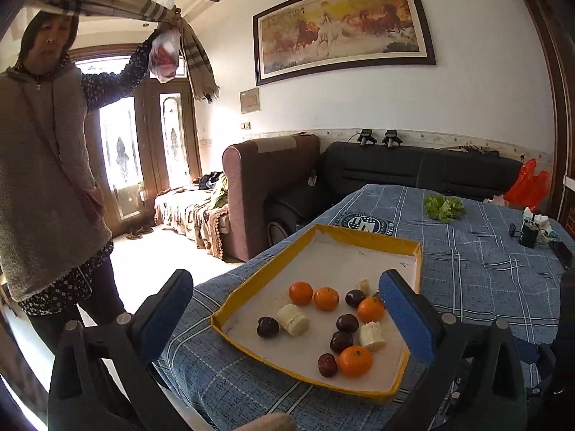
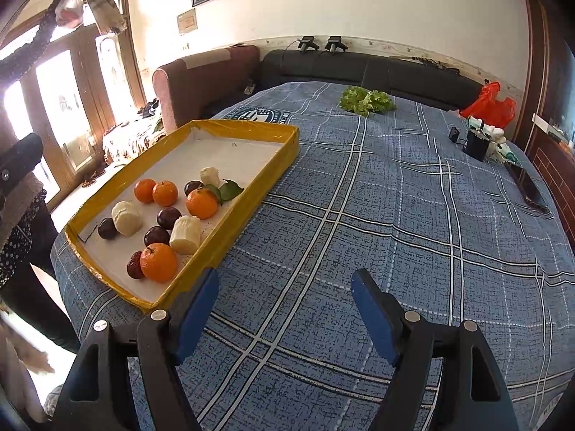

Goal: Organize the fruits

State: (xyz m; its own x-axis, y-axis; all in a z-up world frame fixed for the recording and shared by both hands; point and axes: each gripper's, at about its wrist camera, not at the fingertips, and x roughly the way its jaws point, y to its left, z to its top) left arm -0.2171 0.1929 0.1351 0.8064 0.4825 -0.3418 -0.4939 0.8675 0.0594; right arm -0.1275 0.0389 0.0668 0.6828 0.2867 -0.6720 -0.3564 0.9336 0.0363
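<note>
Left wrist view: left hand-held gripper (image 1: 284, 300) hangs open and empty over the tabletop's (image 2: 395, 215) near left corner, where a yellow-rimmed tray (image 2: 276, 160) gathers unsorted oranges (image 2: 158, 262), dark plums (image 2: 156, 236) and white chunks (image 2: 185, 234), presumably for sorting, while right hand-held gripper (image 2: 285, 303), likewise open, waits beside it.

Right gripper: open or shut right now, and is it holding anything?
Open and empty. The right gripper has its blue fingers spread wide, with only bare blue plaid tablecloth showing between them.
</note>
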